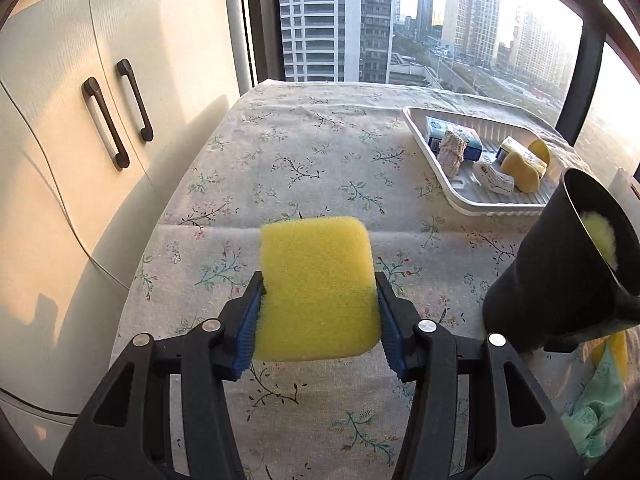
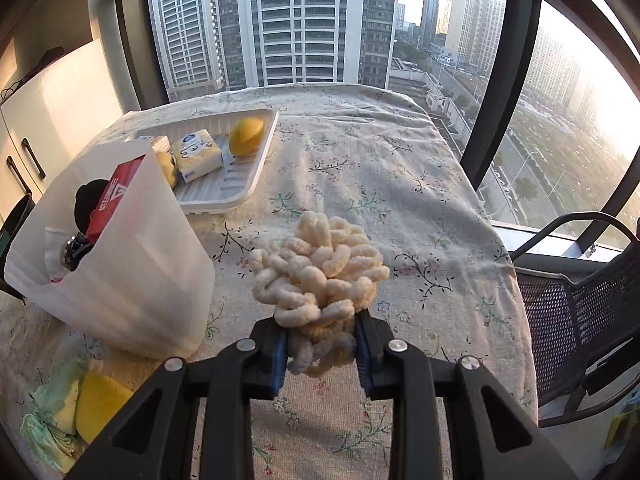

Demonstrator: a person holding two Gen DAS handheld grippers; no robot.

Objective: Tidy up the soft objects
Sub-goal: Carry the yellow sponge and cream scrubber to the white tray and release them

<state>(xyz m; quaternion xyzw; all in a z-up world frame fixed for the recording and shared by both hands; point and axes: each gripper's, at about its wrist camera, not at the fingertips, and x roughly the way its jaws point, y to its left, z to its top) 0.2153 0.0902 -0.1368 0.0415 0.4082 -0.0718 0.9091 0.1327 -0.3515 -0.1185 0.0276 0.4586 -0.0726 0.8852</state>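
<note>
Over the floral-cloth desk (image 1: 320, 152), your left gripper (image 1: 318, 312) jaws clamped on a yellow sponge (image 1: 316, 284), your right gripper (image 2: 320, 348) jaws pinching a cream knotted yarn bundle (image 2: 320, 272), white tray (image 2: 240, 196) of soft stuff further back.

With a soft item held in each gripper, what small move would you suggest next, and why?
Probably carry the left gripper forward and right toward the white tray. Its jaws already clamp the yellow sponge, held above the cloth, and the tray already holds other sponges and soft packs, with bare ribbed floor near its front. The right gripper can wait with its knotted cord.
</note>
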